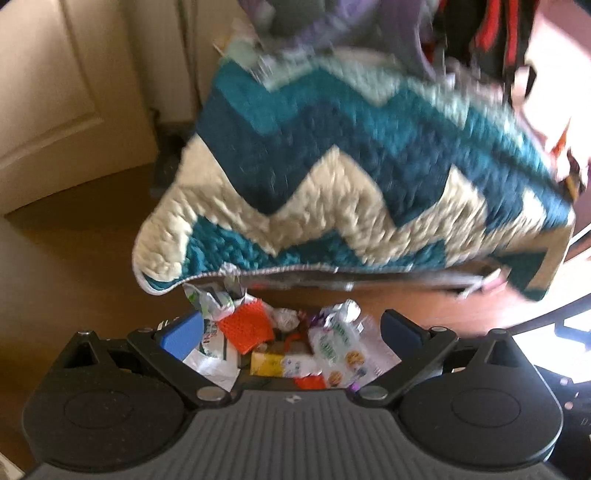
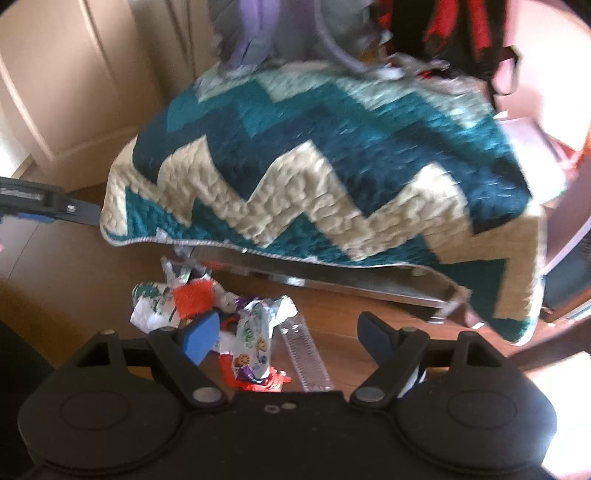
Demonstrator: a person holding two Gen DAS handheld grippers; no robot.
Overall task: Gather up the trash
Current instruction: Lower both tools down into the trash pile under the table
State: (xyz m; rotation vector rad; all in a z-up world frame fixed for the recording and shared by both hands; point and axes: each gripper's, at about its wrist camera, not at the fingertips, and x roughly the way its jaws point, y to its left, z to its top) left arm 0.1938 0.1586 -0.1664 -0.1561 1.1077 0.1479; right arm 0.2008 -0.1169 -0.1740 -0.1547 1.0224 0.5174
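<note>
A brown wooden floor (image 1: pixel 74 266) runs up to a cream panelled door (image 1: pixel 55 92) at the left. A bed fills the middle, draped in a zigzag quilt (image 1: pixel 351 177) — teal, navy and cream — whose edge hangs over the frame. Grey and purple clothing (image 2: pixel 266 33) lies heaped on top, and bright daylight washes out the right side.

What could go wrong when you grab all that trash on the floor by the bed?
1. The trash pile is many loose wrappers overlapping, so the open left tool might pinch just one and scatter the others.
2. The quilt hangs right above the pile; a tool could snag its edge, or wrappers could slide under the bed.
3. The clear plastic strip lies flat on the wood floor, so the open right tool may slip off it.
</note>
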